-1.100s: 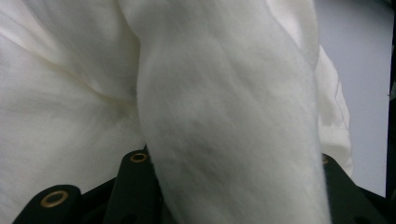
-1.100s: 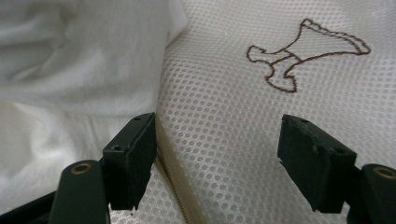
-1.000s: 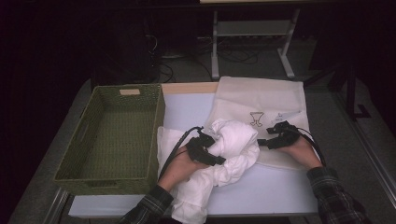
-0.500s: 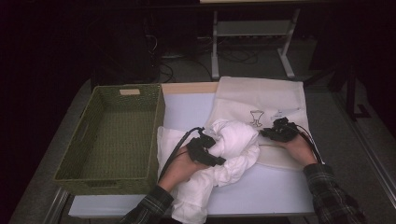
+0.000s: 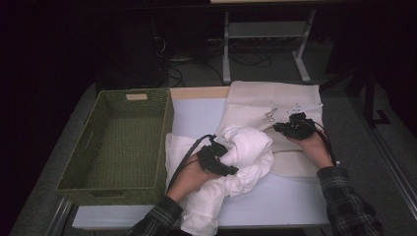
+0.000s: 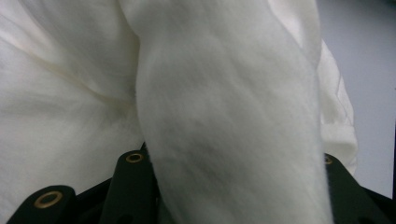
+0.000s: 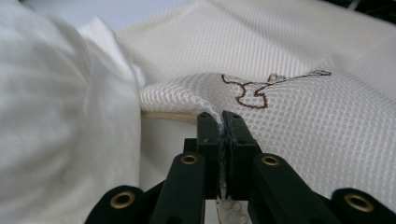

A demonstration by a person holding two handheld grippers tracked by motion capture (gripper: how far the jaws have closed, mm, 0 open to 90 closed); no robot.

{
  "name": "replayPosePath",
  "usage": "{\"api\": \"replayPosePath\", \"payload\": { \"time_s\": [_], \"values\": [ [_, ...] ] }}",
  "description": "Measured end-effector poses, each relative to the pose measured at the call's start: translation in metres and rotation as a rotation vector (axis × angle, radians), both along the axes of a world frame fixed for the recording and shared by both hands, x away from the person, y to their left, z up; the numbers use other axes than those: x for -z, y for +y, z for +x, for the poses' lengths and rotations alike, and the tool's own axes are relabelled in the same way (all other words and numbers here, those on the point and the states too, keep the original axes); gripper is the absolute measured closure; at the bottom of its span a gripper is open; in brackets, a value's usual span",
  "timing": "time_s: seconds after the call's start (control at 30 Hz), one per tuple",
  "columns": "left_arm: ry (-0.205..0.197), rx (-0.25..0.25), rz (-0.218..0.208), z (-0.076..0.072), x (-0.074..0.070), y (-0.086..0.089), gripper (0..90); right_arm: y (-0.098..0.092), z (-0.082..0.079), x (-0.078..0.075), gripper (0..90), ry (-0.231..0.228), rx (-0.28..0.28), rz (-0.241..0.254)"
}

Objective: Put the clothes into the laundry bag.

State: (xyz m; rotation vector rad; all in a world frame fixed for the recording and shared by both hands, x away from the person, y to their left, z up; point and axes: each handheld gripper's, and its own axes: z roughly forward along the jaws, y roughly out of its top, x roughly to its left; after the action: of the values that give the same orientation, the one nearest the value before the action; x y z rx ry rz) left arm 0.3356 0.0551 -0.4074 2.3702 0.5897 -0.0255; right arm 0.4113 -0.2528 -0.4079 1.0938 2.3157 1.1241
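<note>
Left gripper (image 5: 231, 169): clamped, seemingly, on white bundled cloth (image 5: 248, 147). Right gripper (image 7: 220, 122): pinched together on mesh laundry bag (image 5: 275, 105), edge lifted. Green basket (image 5: 162, 142): beside, on bench (image 5: 196, 110).

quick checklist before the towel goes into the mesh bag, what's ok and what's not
1. Right claw pinching the top layer of the mesh bag: ok, shut on the mesh.
2. Bag mouth lifted open: cannot tell; only a slight gap at the zipper edge.
3. Left claw gripping the white towel: ok, a thick fold sits between its jaws.
4. Towel bunched compactly: not ok, a tail hangs over the table edge.
5. Green basket out of the way: ok.
</note>
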Motion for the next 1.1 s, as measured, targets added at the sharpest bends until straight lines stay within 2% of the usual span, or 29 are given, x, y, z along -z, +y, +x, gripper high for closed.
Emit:
{"api": "replayPosePath", "payload": {
  "time_s": [0.37,0.43,0.6,0.63,0.7,0.83,0.9,0.93,0.97,1.07,1.1],
  "values": [
    [-0.001,0.005,0.001,-0.001,0.0,-0.001,53.8,0.005,0.006,-0.025,86.5,-0.065,0.031,0.087],
    [-0.002,0.008,0.0,-0.001,0.0,-0.001,53.8,0.006,0.006,-0.03,86.5,-0.077,0.035,0.083],
    [0.002,0.016,-0.001,-0.001,0.0,-0.002,53.5,0.007,0.008,-0.044,86.7,-0.098,0.04,0.126],
    [0.004,0.014,-0.006,-0.001,0.0,-0.002,52.8,0.008,0.009,-0.047,86.7,-0.102,0.04,0.118],
    [0.005,0.012,0.0,-0.001,0.001,-0.003,47.1,0.009,0.01,-0.053,86.7,-0.111,0.039,0.113],
    [-0.016,-0.008,0.053,0.0,0.006,-0.009,24.0,0.009,0.009,-0.06,86.6,-0.124,0.034,0.11],
    [-0.007,-0.012,0.075,0.002,0.01,-0.012,21.5,0.008,0.009,-0.059,86.6,-0.12,0.033,0.106],
    [-0.002,-0.009,0.095,0.003,0.012,-0.014,22.7,0.008,0.008,-0.059,86.6,-0.119,0.033,0.107],
    [-0.002,-0.002,0.109,0.003,0.013,-0.015,27.8,0.008,0.007,-0.058,86.7,-0.118,0.031,0.108],
    [-0.01,0.022,0.131,0.004,0.014,-0.019,53.8,0.008,0.006,-0.057,86.7,-0.121,0.029,0.106],
    [-0.008,0.026,0.132,0.003,0.014,-0.02,59.1,0.008,0.006,-0.057,86.7,-0.117,0.028,0.107]
  ]
}}
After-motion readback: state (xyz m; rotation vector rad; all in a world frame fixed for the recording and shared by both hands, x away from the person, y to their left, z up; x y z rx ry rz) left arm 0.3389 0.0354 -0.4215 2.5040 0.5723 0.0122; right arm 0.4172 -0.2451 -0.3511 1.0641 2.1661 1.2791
